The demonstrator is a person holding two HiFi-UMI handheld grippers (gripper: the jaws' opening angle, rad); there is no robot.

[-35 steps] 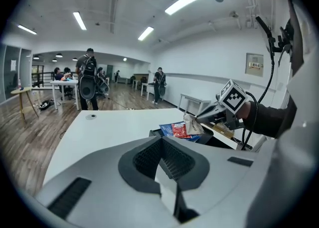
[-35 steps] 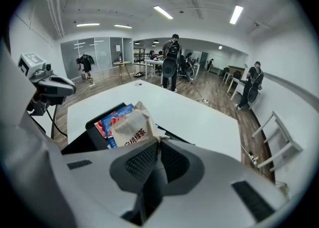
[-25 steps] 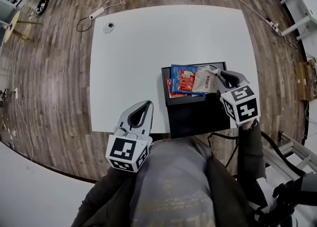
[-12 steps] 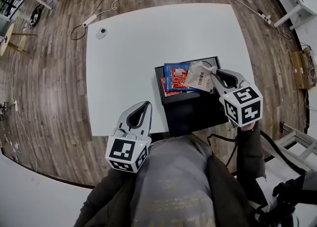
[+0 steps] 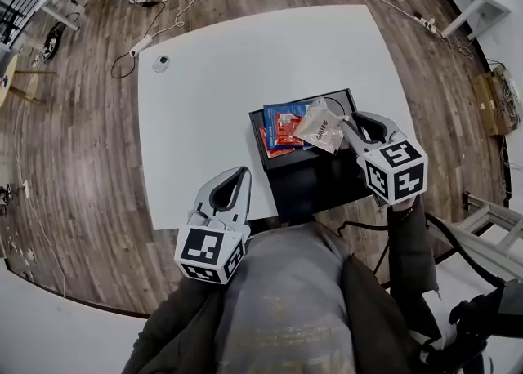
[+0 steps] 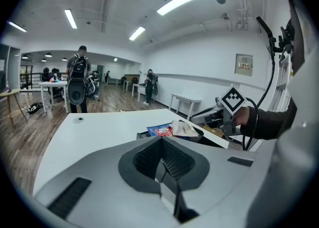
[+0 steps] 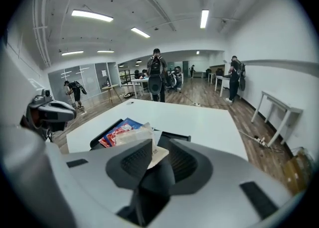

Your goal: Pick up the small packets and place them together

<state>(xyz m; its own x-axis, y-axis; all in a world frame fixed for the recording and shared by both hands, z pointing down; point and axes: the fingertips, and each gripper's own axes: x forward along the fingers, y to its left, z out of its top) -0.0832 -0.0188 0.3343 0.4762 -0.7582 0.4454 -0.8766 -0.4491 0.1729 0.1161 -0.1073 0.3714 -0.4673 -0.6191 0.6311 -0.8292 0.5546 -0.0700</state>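
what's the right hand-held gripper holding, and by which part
Nothing firmly: the right hand-held gripper is opening its jaws around a corner of the beige packet.

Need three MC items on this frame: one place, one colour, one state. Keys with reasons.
1. The red packet and blue packet lie: A) on a shelf B) in the black tray C) in a drawer.
2. The packet between the right gripper's jaws is: A) green B) black C) beige.
3. The left gripper's jaws are: A) together, empty B) clamped on a packet C) wide apart.
B: both lie inside its walls. C: it looks beige between the opening jaws. A: pads meet, nothing between.
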